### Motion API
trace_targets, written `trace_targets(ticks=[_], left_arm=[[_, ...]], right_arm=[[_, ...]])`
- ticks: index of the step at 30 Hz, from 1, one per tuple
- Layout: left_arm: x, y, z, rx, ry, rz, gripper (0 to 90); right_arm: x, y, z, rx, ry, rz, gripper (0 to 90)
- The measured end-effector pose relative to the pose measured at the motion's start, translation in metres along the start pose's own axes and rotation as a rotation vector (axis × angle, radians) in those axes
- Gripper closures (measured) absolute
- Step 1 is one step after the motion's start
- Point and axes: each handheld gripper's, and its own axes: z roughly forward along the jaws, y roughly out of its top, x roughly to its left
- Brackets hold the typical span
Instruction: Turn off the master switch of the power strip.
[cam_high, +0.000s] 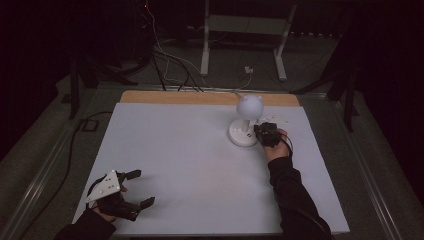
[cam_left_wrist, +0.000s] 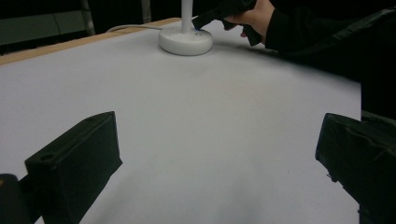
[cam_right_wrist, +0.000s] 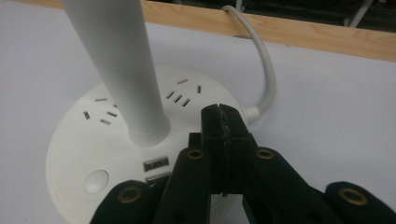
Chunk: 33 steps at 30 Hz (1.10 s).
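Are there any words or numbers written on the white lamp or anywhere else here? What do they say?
None can be read. The white lamp and its round base carry sockets, USB slots and a button, but no letters or numbers that show. The grey plate on the left gripper has small dark dots, not writing. The white table cover is plain.
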Motion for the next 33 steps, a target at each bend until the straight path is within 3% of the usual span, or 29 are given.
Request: trace_targets(ticks=[16,18,25,30,33], left_arm=[[-0.0007,-0.0002,0.0008,0.006,-0.003,0.004,0.5],[-0.0008,-0.0002,0.0008,0.005,-0.003,0.005,0.4],[-0.0011,-0.0001,0.001,0.005,-0.004,0.006,0.5],[-0.0013,0.0001,0.0007,0.005,-0.002,0.008,0.4],[-0.0012,0.0001,0.0007,0.004,-0.002,0.007,0.5]], right_arm=[[-0.0014,-0.0013,0.0013,-0.011,-0.005,-0.009,90.0],[-0.004,0.0004,0.0017,0.0,0.008,0.008,90.0],[-0.005,-0.0019,-0.0001,-0.009,0.018,-0.01,90.0],[-0.0026,-0.0014,-0.0001,-0.005,-0.002,-0.038,90.0],[-0.0035,0.0003,-0.0005,0.01,0.007,-0.03,90.0]])
